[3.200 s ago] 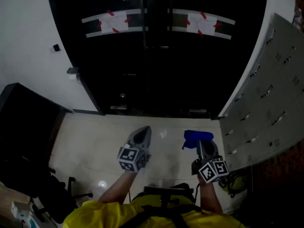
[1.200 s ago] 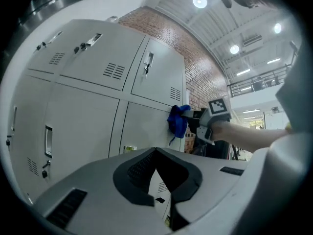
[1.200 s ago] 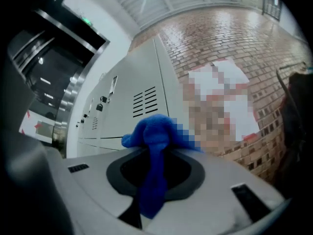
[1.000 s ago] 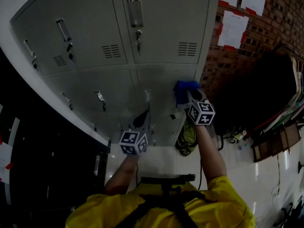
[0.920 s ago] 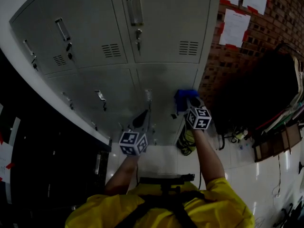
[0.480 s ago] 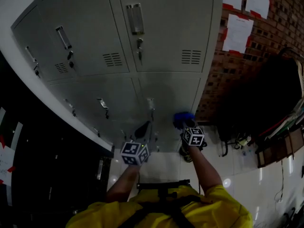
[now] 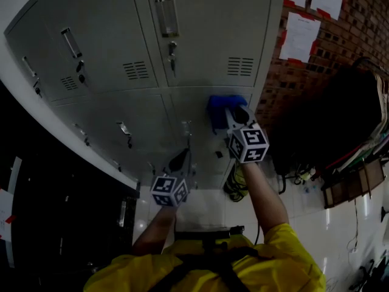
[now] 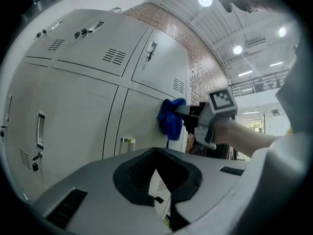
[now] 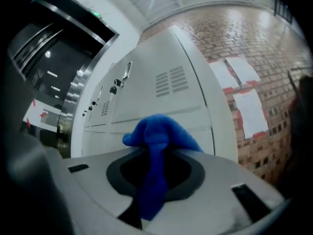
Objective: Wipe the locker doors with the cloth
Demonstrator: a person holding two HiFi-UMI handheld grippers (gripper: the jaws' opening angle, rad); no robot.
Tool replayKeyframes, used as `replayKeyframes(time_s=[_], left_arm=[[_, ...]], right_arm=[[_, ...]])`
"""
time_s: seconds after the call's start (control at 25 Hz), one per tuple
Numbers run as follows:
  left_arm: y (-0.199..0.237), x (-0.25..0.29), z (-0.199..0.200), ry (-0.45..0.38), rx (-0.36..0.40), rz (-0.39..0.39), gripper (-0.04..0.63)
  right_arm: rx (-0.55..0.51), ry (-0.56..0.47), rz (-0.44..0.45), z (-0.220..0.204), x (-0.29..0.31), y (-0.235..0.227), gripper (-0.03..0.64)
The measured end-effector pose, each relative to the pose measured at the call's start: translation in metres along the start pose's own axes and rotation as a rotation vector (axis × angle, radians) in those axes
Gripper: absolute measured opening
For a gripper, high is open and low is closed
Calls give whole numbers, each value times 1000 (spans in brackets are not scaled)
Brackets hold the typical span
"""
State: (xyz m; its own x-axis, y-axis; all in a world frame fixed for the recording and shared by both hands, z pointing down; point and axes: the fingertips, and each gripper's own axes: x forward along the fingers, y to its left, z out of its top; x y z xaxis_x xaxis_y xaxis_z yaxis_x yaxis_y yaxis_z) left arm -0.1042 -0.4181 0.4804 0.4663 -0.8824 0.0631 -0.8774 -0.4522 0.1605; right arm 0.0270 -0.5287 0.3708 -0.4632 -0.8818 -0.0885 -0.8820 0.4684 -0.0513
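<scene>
Grey locker doors [image 7: 206, 35] fill the upper half of the head view. My right gripper [image 7: 234, 118] is shut on a blue cloth [image 7: 219, 109] and holds it against the rightmost lower-row door [image 7: 200, 123], just below the seam under the top row. In the right gripper view the cloth [image 9: 159, 131] bunches over the jaws and hangs down between them, with the door [image 9: 166, 94] right behind it. My left gripper [image 7: 182, 160] hangs lower and to the left, shut and holding nothing. The left gripper view shows the cloth [image 8: 171, 119] touching the door [image 8: 78, 111].
A brick wall [image 7: 292, 78] with taped papers [image 7: 299, 36] stands right of the lockers. Dark hanging items [image 7: 331, 120] sit beside it. Green and yellow cables [image 7: 239, 186] lie on the tiled floor [image 7: 200, 208] at the locker base. Black glass panels [image 7: 55, 212] lie to the left.
The right gripper has slid the cloth up the door from its lowest spot half a second ago. The left gripper has hardly moved. Earlier the head faced dark glass doors.
</scene>
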Motion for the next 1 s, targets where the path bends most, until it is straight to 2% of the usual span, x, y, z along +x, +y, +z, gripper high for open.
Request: replayKeyframes(time_s=[0.08, 0.16, 0.28, 0.36, 0.44, 0.48, 0.56, 0.64, 0.76, 0.84, 0.92, 1.0], left_arm=[[3, 1, -2, 12, 3, 2, 2], [5, 1, -5, 16, 2, 4, 2], [8, -3, -7, 33, 18, 2, 2], [10, -7, -6, 44, 26, -3, 1], [11, -10, -6, 43, 22, -4, 2], [12, -12, -5, 39, 21, -1, 0], [17, -16, -2, 30, 19, 10, 2], [22, -21, -4, 33, 14, 20, 2], [25, -23, -4, 33, 11, 21, 2], [24, -23, 1, 14, 13, 14, 2], [22, -22, 7, -4, 13, 6, 2], [21, -22, 11, -16, 11, 0, 2]], right_arm=[[21, 83, -43, -65, -5, -10, 72], [49, 220, -80, -153, -11, -18, 72], [149, 365, -80, -276, -18, -22, 72], [145, 454, -82, -336, -21, -21, 72], [139, 507, -93, -364, -26, -23, 72], [144, 484, -92, -357, -27, -23, 72], [168, 384, -77, -307, -24, -15, 72], [156, 253, -48, -217, -19, 2, 71], [76, 16, 51, -48, -10, 39, 72], [63, -72, 101, 30, 2, 55, 72], [58, -80, 99, 63, 21, 56, 72], [26, -68, 63, 65, 32, 53, 71]])
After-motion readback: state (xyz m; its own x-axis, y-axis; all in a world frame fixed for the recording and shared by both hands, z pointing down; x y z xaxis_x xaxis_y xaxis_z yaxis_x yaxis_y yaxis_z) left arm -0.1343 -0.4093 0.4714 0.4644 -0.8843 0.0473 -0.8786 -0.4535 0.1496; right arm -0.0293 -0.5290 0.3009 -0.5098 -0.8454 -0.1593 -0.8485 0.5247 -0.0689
